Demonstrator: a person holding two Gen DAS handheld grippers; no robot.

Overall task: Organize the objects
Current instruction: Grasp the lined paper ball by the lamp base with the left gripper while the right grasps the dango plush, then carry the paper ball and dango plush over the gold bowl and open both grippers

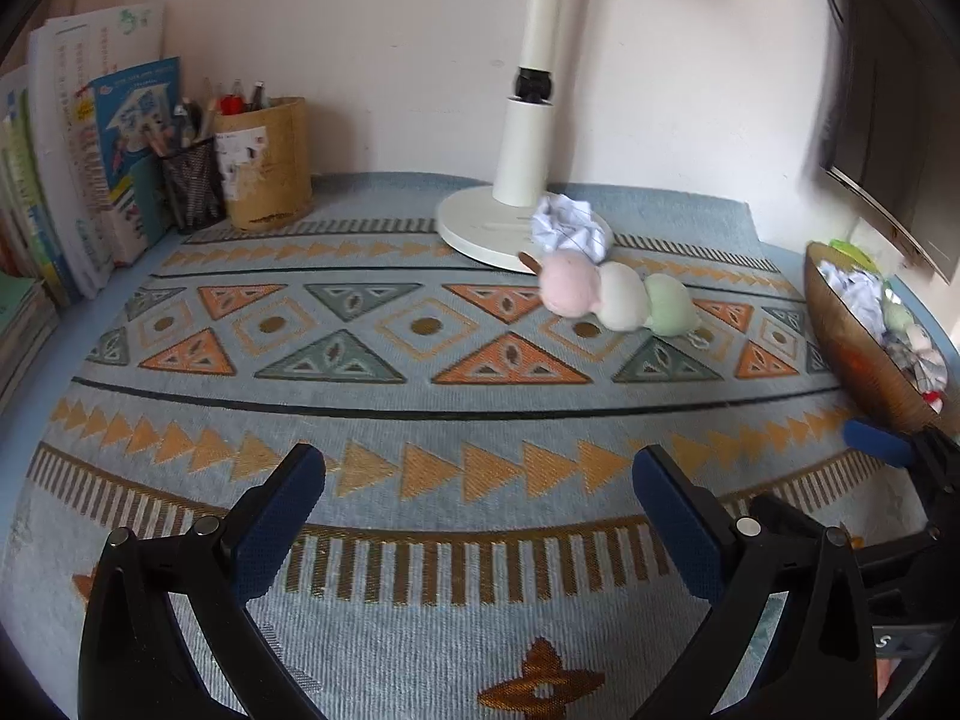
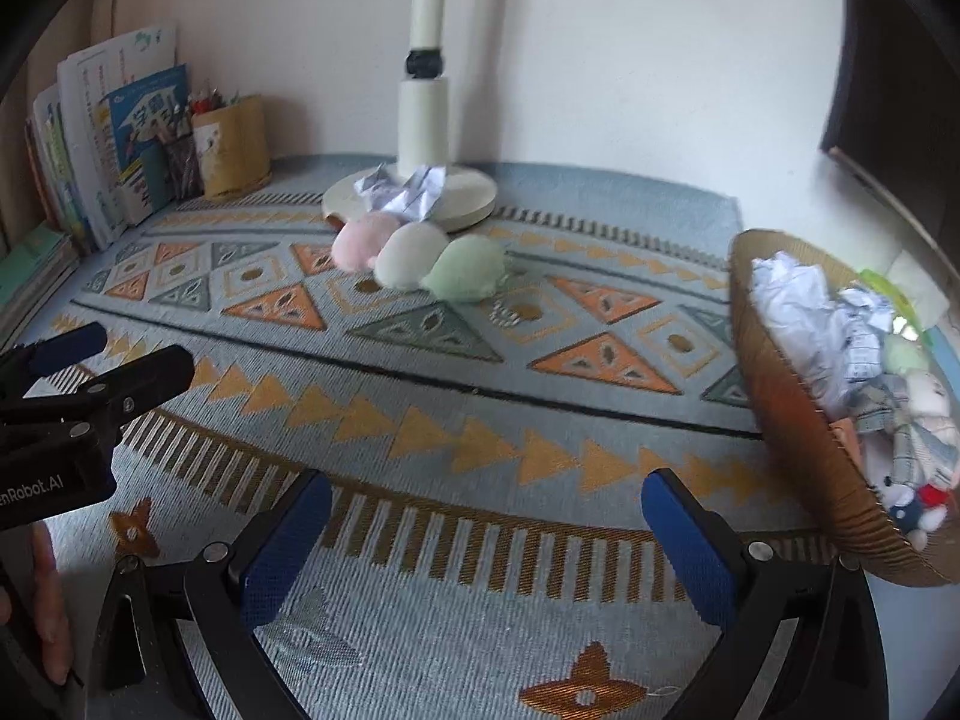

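Left gripper: nearest the lens, fingers spread wide over the near edge of the mat, nothing between them.
Right gripper: likewise spread and holding nothing, above the near edge, just beside the basket.
Mat: pale blue woven cloth with orange and green triangles, diamonds and brown bars; it covers the worktop almost to every edge.
Soft toy: three plush balls in a row, pink, white and green, lying toward the far edge of the mat, touching the lamp base.
Paper ball: crumpled white sheet resting on the lamp base, just behind the toy.
Lamp: cream stand on a round base at the far edge.
Basket: brown woven bowl at the right edge, holding crumpled paper and small plush toys.
Pen pots: a tan tub and a black mesh cup in the far left corner.
Books: upright along the left edge.
Wall: plain, pale, behind the worktop.
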